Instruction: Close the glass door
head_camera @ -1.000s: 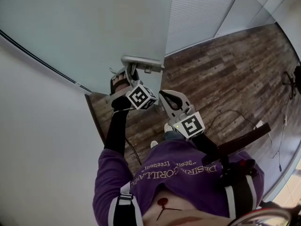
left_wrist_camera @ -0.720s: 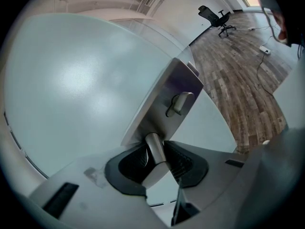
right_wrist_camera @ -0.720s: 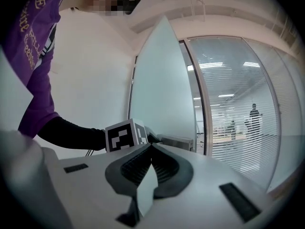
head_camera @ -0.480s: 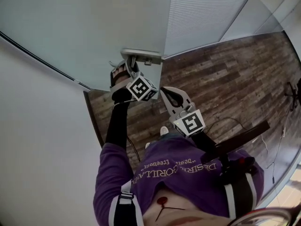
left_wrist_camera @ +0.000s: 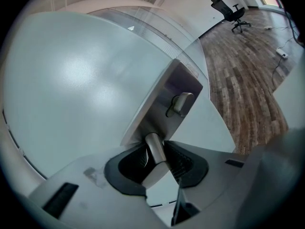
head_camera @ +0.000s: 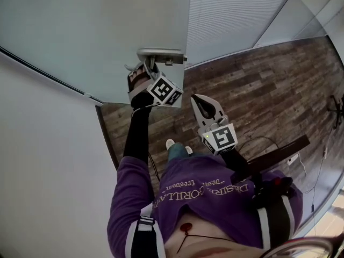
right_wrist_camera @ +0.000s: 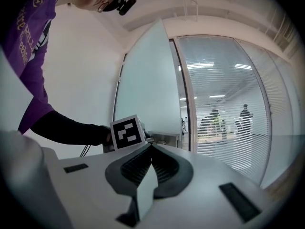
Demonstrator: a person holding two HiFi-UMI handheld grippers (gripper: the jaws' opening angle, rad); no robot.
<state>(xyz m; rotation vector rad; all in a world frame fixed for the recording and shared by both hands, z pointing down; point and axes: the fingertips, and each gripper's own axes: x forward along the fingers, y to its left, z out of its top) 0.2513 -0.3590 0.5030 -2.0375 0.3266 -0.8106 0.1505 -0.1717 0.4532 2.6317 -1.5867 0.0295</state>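
Note:
The frosted glass door (head_camera: 97,36) fills the upper left of the head view, with its metal lock plate (head_camera: 161,55) at the free edge. My left gripper (head_camera: 146,73) reaches up to that plate. In the left gripper view its ribbed pads (left_wrist_camera: 178,159) close on the door handle lever (left_wrist_camera: 155,149), which sticks out from the lock plate (left_wrist_camera: 164,106) below a small turn knob (left_wrist_camera: 182,103). My right gripper (head_camera: 200,102) hangs to the right of the door edge, shut with nothing in it. The right gripper (right_wrist_camera: 151,149) faces the door edge (right_wrist_camera: 164,80) and the left gripper's marker cube (right_wrist_camera: 127,132).
A white wall (head_camera: 48,160) runs along the left. Dark wood floor (head_camera: 252,85) spreads to the right, with cables (head_camera: 258,141) on it. A glass wall with blinds (right_wrist_camera: 219,104) stands beyond the door, people behind it. An office chair (left_wrist_camera: 229,9) stands far off.
The door's lock plate and my left gripper on it have shifted upward in the head view. My right gripper has moved right and forward alongside. The person's feet have stepped.

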